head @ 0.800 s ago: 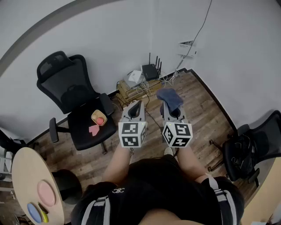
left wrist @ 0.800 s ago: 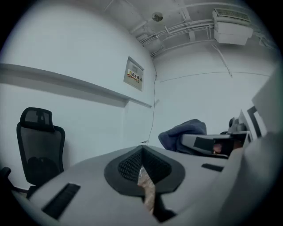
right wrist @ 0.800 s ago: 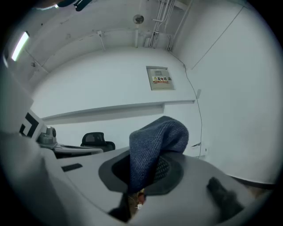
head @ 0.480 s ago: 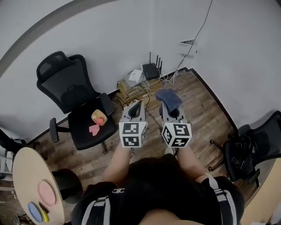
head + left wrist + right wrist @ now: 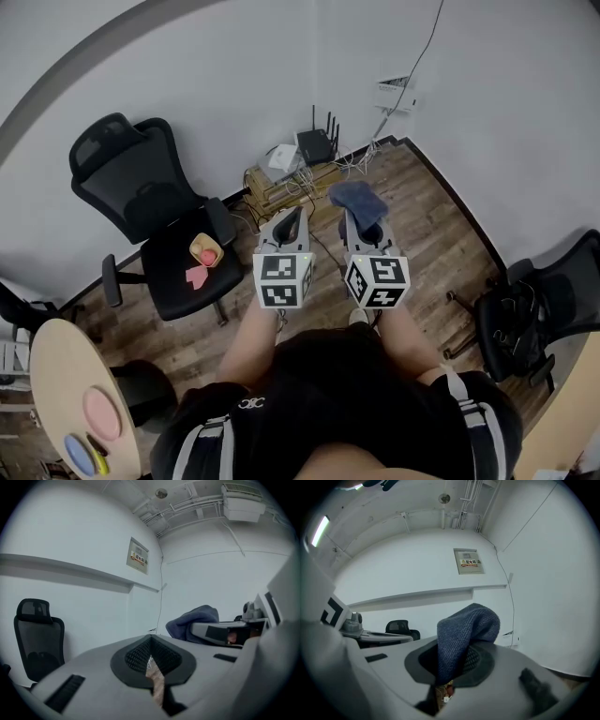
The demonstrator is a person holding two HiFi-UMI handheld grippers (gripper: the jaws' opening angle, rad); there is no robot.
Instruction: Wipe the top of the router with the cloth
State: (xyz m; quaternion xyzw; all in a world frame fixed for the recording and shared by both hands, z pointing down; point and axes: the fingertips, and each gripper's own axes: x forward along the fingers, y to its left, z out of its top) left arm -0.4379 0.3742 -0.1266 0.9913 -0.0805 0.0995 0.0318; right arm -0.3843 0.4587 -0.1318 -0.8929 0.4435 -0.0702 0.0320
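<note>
Standing on a wooden floor point(image 5: 441, 234), with a claw in each hand held out level toward the corner of the room. Gripping a blue cloth point(image 5: 358, 201) in the right claw point(image 5: 364, 228): pinched by one fold between the jaws, bunched and spilling over the tips, so carried with a loose pad free for wiping. Holding the left claw point(image 5: 292, 217) pressed together on nothing, apparently just a spare hand for now. Facing the black router point(image 5: 316, 146), set low against the wall with its aerials up, just beside a white box point(image 5: 284, 159) and amid a tangle of cables point(image 5: 352, 164). Not touching it yet: cloth well apart from the router's top. Judged as the approach, with no wiping begun. Calls for lowering and reaching forward to lay the cloth flat on the lid, with care not to snag the aerials or drag the cords.
</note>
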